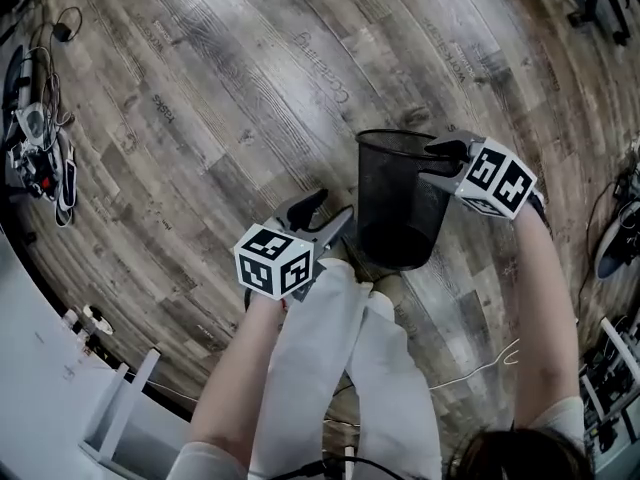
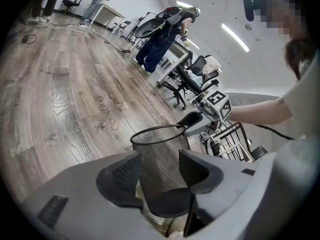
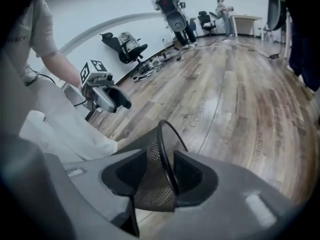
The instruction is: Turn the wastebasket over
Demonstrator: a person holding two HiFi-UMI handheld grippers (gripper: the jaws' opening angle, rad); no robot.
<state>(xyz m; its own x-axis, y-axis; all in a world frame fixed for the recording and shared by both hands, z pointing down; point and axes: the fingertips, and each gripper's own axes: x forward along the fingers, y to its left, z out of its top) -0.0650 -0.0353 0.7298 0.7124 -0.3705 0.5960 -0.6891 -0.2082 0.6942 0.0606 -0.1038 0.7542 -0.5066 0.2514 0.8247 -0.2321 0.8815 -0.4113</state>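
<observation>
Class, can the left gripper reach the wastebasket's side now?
Probably yes: the left gripper, jaws open, points at the upright wastebasket, nothing between them; the right gripper is at the opposite rim.

Holds left gripper [image 1: 335, 206] angled down beside basket [image 1: 400, 218], jaws apart; straddles its rim with right gripper [image 1: 440, 158], jaws parted, not clamped.

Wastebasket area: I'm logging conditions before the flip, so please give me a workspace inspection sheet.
Surface: wood-plank floor.
Job's things: black mesh wastebasket upright, mouth up.
Clutter: electronics at the left edge.
Grippers: left hand-held gripper open, beside the wastebasket; right hand-held gripper open, astride its rim.
Cables: black cables by the electronics; white cable at right.
Surroundings: office chairs, people standing far off.
</observation>
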